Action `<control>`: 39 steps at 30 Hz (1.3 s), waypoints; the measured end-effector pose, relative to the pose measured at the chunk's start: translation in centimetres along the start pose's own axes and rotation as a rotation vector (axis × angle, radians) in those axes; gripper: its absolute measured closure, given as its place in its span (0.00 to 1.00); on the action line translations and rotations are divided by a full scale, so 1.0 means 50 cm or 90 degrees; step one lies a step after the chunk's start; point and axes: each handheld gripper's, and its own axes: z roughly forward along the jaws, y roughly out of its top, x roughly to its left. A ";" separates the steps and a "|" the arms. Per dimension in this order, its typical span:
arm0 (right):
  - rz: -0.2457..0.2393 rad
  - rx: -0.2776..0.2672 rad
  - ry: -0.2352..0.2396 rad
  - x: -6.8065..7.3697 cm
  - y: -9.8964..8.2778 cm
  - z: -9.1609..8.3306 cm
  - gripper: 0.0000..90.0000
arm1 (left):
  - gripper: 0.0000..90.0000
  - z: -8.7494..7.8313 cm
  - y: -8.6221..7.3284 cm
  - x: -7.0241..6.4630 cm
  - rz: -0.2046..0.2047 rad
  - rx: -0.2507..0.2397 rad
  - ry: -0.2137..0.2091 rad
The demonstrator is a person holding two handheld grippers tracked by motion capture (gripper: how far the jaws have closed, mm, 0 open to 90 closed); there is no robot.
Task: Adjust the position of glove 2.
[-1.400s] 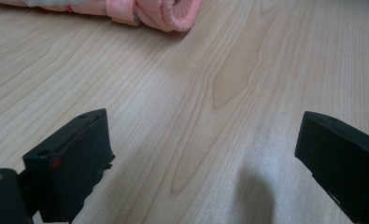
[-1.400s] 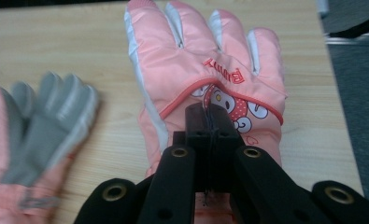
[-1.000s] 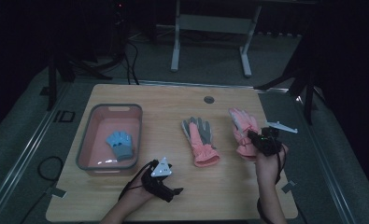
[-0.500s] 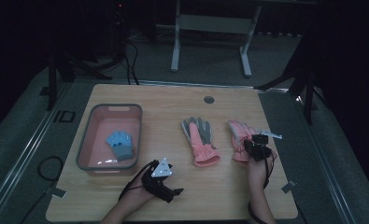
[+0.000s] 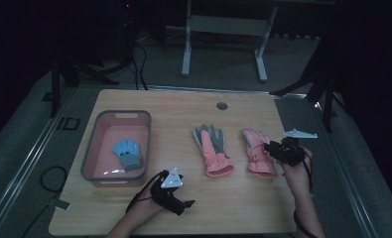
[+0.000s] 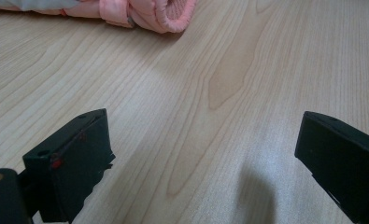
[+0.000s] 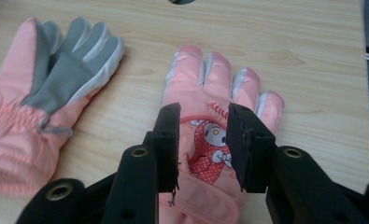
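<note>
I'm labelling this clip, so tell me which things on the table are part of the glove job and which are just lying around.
In the job:
- cartoon glove, lying flat under the right gripper, whose jaws have just been opening
- palm-up glove
- bin holding the blue glove
- left gripper, open over bare wood

Lying about:
- white part by the table's right edge
- grommet

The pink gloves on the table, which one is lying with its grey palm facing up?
The left pink glove, nearer the basin. Its grey palm faces up, while the right pink glove under the right gripper shows a pink back with a cartoon patch.
</note>
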 end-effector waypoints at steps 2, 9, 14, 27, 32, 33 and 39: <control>-0.013 0.009 0.010 -0.010 0.002 -0.001 0.69 | 0.04 0.001 0.000 0.000 -0.003 -0.002 0.000; -0.018 0.044 0.054 -0.015 -0.009 0.034 0.66 | 0.04 0.000 -0.002 -0.001 -0.005 0.004 0.000; -0.019 0.066 0.045 -0.010 -0.026 0.062 0.65 | 0.04 0.000 -0.002 0.000 -0.008 0.004 0.001; -0.021 0.055 -0.033 0.018 -0.058 0.087 0.97 | 0.04 0.001 -0.003 0.002 -0.010 0.003 -0.001; -0.016 0.040 -0.043 0.028 -0.042 0.067 0.99 | 0.04 0.001 -0.003 0.001 -0.010 0.003 -0.003; -0.026 0.035 -0.047 0.035 -0.032 0.057 0.99 | 0.04 0.001 -0.003 0.001 -0.009 0.004 -0.002; -0.048 -0.015 -0.036 0.073 0.040 0.001 0.99 | 0.04 0.002 -0.003 0.001 -0.007 0.004 -0.001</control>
